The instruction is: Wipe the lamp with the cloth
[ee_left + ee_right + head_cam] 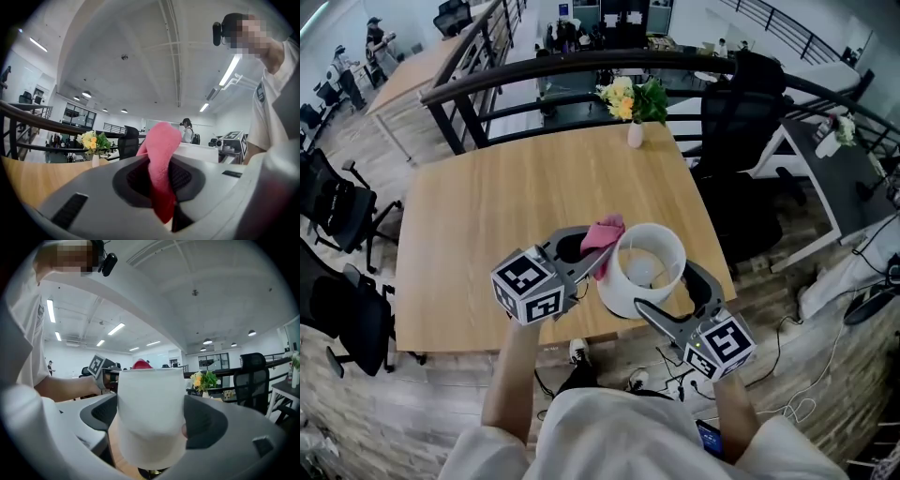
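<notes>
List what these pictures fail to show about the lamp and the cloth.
- Base of the lamp: hidden under its shade in head view, behind it in right gripper view.
- The cloth: contact with the shade unclear in head view; right gripper view shows only its top.

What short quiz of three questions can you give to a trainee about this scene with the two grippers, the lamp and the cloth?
1. True or false: the left gripper holds a blue sponge.
2. What stands between the jaws of the right gripper? A) a chair B) the white lamp C) a cup
3. Where on the table does the vase of flowers stand, as the head view shows it?

Key
1. False: its jaws are shut on a pink cloth.
2. B
3. At the far edge, beside the railing.
</notes>
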`<state>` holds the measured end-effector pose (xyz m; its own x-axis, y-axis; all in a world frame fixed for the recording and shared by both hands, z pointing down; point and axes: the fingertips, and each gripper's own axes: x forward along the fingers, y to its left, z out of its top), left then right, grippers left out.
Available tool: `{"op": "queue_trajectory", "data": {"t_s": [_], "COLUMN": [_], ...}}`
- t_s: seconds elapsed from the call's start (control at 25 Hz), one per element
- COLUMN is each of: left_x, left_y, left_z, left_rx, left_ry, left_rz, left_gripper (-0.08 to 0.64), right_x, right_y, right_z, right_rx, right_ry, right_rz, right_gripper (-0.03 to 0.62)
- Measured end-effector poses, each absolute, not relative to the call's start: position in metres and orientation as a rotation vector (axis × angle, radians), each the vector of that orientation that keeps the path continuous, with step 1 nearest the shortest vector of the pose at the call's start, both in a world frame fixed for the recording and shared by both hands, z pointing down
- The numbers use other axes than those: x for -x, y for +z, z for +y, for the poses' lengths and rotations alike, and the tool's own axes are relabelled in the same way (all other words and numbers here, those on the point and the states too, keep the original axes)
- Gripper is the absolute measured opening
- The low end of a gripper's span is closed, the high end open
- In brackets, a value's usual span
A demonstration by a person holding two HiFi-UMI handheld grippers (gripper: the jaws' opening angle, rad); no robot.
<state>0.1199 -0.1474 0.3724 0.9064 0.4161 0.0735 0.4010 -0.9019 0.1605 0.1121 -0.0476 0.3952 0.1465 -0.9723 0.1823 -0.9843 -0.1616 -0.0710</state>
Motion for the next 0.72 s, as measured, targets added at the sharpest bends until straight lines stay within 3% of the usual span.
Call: {"op": "queue_trajectory", "data": {"t_s": [0.32,0.72], "left_x": [-0.092,-0.037], "left_y": [0.376,0.409], "left_z": [-0.132,-0.082], "left_rx": [-2.940,-2.862], "left_ry": [0.140,0.124], "left_rz": [0.593,0.616], "left_gripper": [0.075,0.075], "right_x": [-0.119,-0.116], "right_y": [0.399,0.401], "right_z": [-0.047,-0.052], "right_rx": [-2.272,-2.258], "right_ry": [0.236,0.211], "right_rz": [-1.991,-2.047], "right_gripper": [0.479,0.475]}}
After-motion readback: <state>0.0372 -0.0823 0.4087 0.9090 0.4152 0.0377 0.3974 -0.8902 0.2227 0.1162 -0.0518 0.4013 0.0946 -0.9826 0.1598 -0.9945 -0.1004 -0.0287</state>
